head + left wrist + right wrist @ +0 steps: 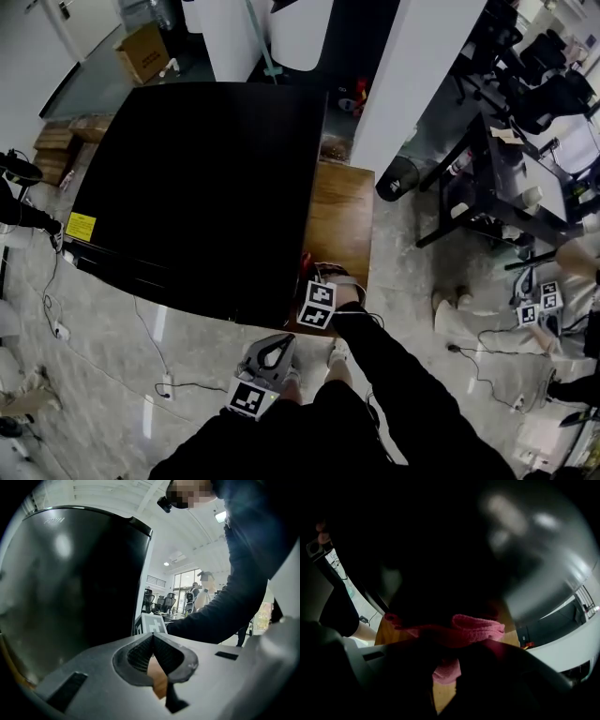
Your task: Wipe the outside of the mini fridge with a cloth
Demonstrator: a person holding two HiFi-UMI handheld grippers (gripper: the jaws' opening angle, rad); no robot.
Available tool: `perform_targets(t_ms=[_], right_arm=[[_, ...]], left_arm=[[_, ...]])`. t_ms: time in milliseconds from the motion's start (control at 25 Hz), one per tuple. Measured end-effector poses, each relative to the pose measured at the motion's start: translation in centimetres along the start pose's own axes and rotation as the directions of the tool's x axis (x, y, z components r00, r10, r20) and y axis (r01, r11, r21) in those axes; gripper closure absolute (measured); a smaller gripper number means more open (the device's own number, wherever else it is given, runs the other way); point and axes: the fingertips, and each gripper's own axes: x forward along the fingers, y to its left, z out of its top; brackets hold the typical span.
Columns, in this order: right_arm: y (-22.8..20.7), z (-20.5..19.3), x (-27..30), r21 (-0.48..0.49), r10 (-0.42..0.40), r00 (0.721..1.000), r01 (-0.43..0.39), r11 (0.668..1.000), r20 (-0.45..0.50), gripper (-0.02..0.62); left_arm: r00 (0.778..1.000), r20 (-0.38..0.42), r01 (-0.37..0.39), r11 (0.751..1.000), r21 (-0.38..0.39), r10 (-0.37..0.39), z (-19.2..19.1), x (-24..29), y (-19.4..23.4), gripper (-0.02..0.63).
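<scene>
The black mini fridge (202, 187) fills the middle of the head view, seen from above. My right gripper (316, 281) is at its near right corner, shut on a pink cloth (461, 627) that presses against the glossy black side (440, 550). A red bit of the cloth (306, 260) peeks out by the fridge edge. My left gripper (265, 361) hangs lower, in front of the fridge, jaws shut with nothing in them (152, 656). In the left gripper view the fridge's dark front (70, 583) rises on the left.
The fridge stands beside a wooden cabinet top (342, 220). A white pillar (412, 75) rises to the right. Cables and a power strip (167, 384) lie on the tiled floor. A black desk (525, 197), office chairs and another person (572, 272) are at the right.
</scene>
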Motion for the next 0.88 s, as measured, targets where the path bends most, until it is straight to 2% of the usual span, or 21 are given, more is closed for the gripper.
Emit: perform_targets(t_ms=[200,360,480,600,720,880], right_arm=[[1.3,-1.3,2.3,0.004,0.029,1.0,-0.029,1.0,-0.01,0.522],[1.6,-1.2,-0.3,0.125,0.015,0.999,-0.02,0.992,0.042,0.522],[1.6,0.3,-6.3,0.257,-0.05,0.986,0.007,0.966,0.161,0.522],[1.9,2.5,-14.0,0.403,-0.14,0.936,-0.002,0.915,0.322,0.522],[2.9,4.4,-21.5,0.513,-0.238,0.859,-0.033,0.858,0.453,0.522],[4.3,5.9,-30.0,0.599,-0.344,0.748,-0.088,0.796,0.567,0.522]], left_arm=[[1.0,-0.012,-0.019,1.0,0.006,0.019,-0.2,-0.9,0.4,0.6],[1.0,-0.016,-0.027,1.0,-0.001,0.027,0.6,-2.0,0.7,0.6],[1.0,0.006,-0.001,1.0,0.007,0.001,2.5,-3.1,0.6,0.6],[0.999,0.04,0.029,1.0,0.007,-0.029,4.8,-4.0,0.2,0.6],[0.995,0.067,0.071,0.997,0.014,-0.072,6.7,-4.9,-0.9,0.6],[0.986,0.081,0.14,0.989,0.046,-0.143,8.8,-6.2,-2.7,0.6]])
